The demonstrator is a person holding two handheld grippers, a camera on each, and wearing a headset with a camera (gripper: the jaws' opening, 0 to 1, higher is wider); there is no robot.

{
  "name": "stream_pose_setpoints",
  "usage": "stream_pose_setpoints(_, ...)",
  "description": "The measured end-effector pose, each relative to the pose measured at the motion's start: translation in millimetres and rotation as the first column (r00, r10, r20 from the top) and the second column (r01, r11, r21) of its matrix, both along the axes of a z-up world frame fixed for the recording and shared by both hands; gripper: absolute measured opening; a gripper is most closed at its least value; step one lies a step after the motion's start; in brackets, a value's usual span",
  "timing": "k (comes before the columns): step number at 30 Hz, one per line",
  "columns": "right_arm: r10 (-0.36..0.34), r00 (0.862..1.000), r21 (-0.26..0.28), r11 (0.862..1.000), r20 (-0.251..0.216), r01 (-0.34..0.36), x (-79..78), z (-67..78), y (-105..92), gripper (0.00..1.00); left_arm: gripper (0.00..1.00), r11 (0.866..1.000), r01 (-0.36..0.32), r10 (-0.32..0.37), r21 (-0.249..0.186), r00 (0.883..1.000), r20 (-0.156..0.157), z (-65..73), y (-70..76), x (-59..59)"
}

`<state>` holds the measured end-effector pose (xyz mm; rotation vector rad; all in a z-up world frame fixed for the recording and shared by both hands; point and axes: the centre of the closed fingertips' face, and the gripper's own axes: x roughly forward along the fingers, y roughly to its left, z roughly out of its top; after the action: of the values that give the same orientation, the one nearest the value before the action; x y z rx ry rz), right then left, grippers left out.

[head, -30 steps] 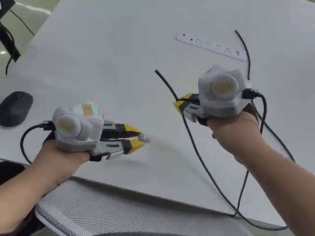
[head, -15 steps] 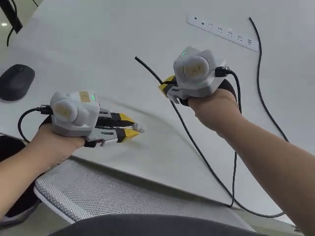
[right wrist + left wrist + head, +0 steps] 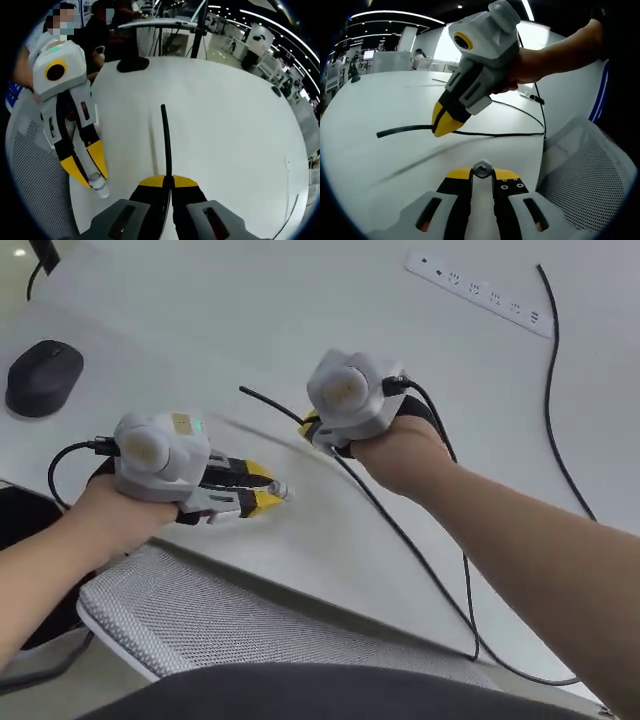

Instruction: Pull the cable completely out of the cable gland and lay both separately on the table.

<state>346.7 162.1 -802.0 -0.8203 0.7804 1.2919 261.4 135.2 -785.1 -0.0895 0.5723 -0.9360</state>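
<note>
The small grey cable gland (image 3: 281, 490) (image 3: 482, 168) (image 3: 100, 187) is pinched in my left gripper (image 3: 266, 488) (image 3: 482, 175), which is shut on it just above the table's near edge. The thin black cable (image 3: 268, 403) (image 3: 166, 140) (image 3: 402, 131) is free of the gland. My right gripper (image 3: 310, 430) (image 3: 168, 182) is shut on it a short way behind its free end, which sticks out to the left over the table. The rest of the cable (image 3: 420, 560) trails back under my right forearm and off the table's front edge.
A black mouse (image 3: 44, 375) lies at the left of the white table (image 3: 230, 330). A white power strip (image 3: 480, 292) sits at the back right, with another black lead (image 3: 555, 390) beside it. A mesh chair seat (image 3: 230, 650) is below the table's edge.
My right gripper has carried the cable to the left, closer to the left gripper. The left gripper still holds the gland in about the same place. The head camera has shifted.
</note>
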Motion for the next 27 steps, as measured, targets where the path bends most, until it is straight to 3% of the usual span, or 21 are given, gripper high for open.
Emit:
stream_pose_setpoints(7, 0.053, 0.998, -0.027, 0.998, -0.017, -0.053, -12.4, -18.1, 9.0, 0.0, 0.15, 1.0, -0.017, 0.017, 0.007, 1.0, -0.013, -9.8, 6.2, 4.5)
stream_pose_setpoints(11, 0.066, 0.998, -0.037, 0.997, -0.019, -0.066, -14.2, -21.2, 9.8, 0.0, 0.15, 1.0, -0.02, 0.02, 0.005, 1.0, -0.018, -12.0, 6.5, 4.8)
stream_pose_setpoints(14, 0.059, 0.997, -0.032, 0.998, -0.057, -0.061, -18.2, -24.9, 10.7, 0.0, 0.15, 1.0, -0.016, 0.016, 0.013, 1.0, -0.019, -15.5, 6.5, 4.9)
stream_pose_setpoints(21, 0.06, 0.996, -0.017, 0.998, -0.06, -0.061, -18.5, -21.8, 11.6, 0.0, 0.15, 1.0, -0.02, 0.02, 0.022, 0.999, -0.027, -25.0, 9.3, 6.7)
stream_pose_setpoints(27, 0.086, 0.996, -0.02, 0.996, -0.033, -0.087, -22.2, -18.3, 11.2, 0.0, 0.15, 0.999, -0.02, 0.02, 0.033, 0.999, -0.025, -26.1, 10.8, 7.9)
